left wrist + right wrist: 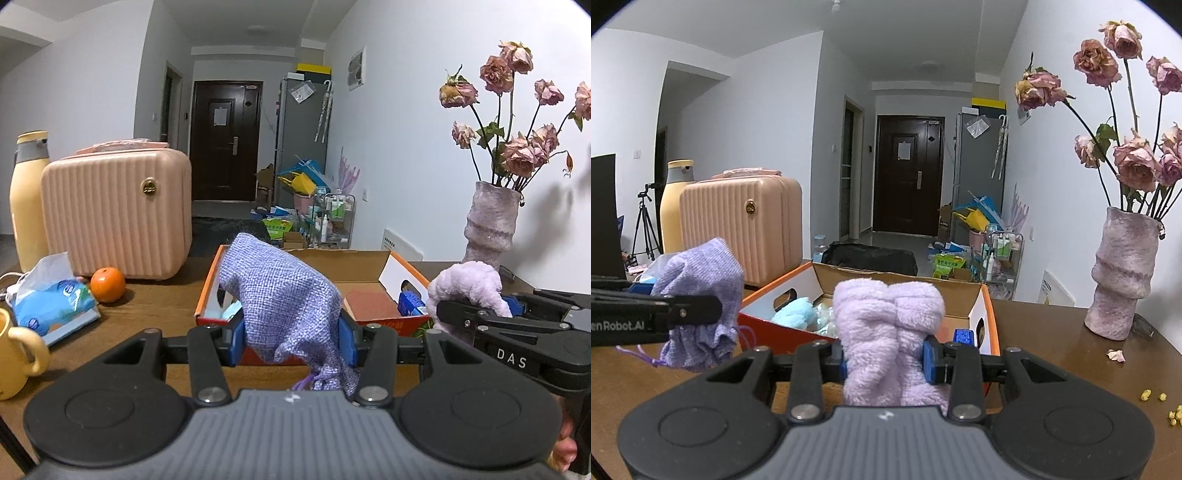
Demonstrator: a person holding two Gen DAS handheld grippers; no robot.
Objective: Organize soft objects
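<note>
My left gripper (291,339) is shut on a purple woven drawstring pouch (284,295), held above the table in front of the open orange cardboard box (210,291). My right gripper (886,358) is shut on a fluffy lilac towel (886,332), held just in front of the same box (775,291). The towel also shows in the left wrist view (465,284), and the pouch in the right wrist view (701,295). A light blue fluffy cloth (796,315) lies inside the box.
A pink ribbed case (118,214), a yellow bottle (27,199), an orange (108,284), a blue tissue pack (51,302) and a yellow mug (14,354) stand on the wooden table at the left. A vase of dried roses (1123,280) stands at the right.
</note>
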